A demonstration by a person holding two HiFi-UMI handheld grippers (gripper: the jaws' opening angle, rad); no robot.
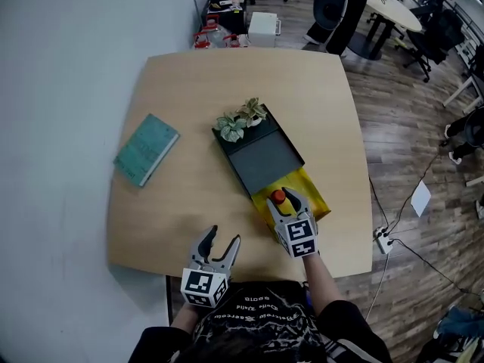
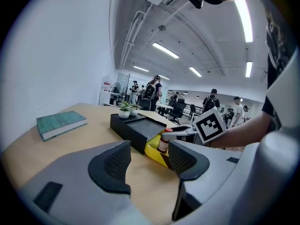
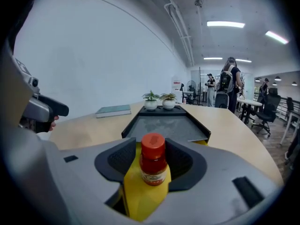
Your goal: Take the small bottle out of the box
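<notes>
above bottle: clear over small bottle [image 3: 153, 165] cap
bottle sides: taken by right gripper [image 1: 284, 200] fingers
behind bottle: black box [image 1: 261, 157] and plants [image 1: 240, 119] stood in the way
left of box: bare table [image 1: 197, 89] as far as book [image 1: 146, 149]
near edge: left gripper [image 1: 225, 237] hovered, fingers apart

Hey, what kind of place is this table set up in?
Most likely an open-plan office or shared workspace. Swivel office chairs stand by a round table on wood flooring, long strip lights run along the ceiling, and several people stand about in the background.
</notes>
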